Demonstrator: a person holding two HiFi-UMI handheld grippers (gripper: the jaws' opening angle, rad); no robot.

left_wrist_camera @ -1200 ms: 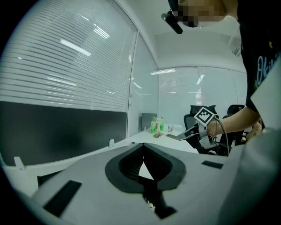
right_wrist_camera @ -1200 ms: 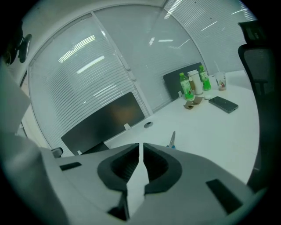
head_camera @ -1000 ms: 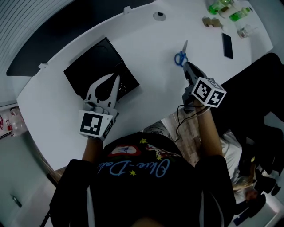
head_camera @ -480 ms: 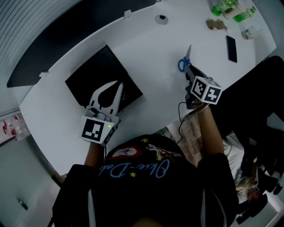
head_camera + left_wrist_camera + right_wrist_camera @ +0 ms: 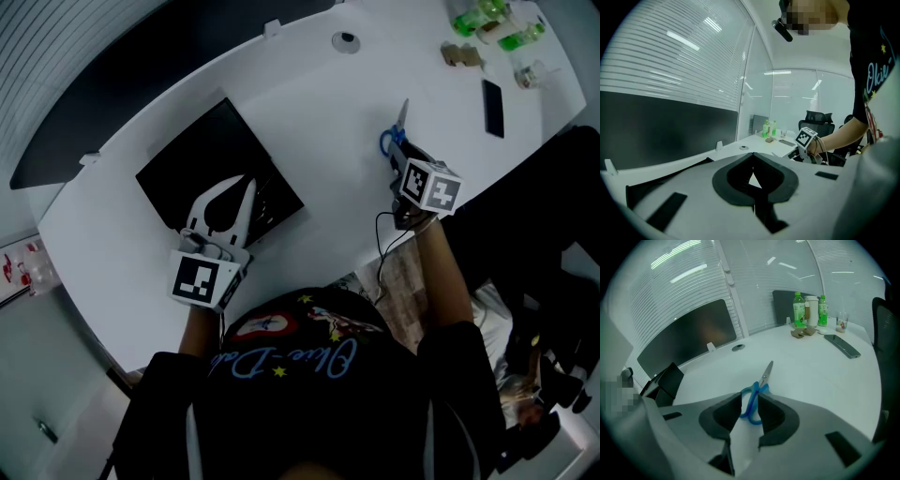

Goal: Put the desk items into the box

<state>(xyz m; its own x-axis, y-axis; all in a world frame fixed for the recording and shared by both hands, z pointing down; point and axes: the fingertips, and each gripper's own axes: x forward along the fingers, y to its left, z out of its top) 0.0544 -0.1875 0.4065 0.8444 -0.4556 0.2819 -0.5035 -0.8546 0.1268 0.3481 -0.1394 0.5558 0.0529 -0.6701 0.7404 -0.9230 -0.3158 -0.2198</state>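
Blue-handled scissors (image 5: 401, 117) lie on the white desk (image 5: 309, 103), blades pointing away from me. My right gripper (image 5: 395, 156) is at their handles; in the right gripper view the scissors (image 5: 762, 378) have a blue handle loop between the jaws of my right gripper (image 5: 750, 401), which are opening, and the pads do not press on it. The black box (image 5: 211, 155) stands open at the desk's left. My left gripper (image 5: 248, 185) hovers over the box's near corner; the jaws of my left gripper (image 5: 753, 155) are shut with nothing in them.
At the far right of the desk stand green bottles (image 5: 487, 19), a small brown item (image 5: 462, 54), a clear glass (image 5: 528, 73) and a dark phone (image 5: 494, 94). A round disc (image 5: 347, 40) sits at the far edge. An office chair (image 5: 553, 187) is at my right.
My right gripper has moved forward up to the scissors' handles. My left gripper has stayed over the box's near corner.
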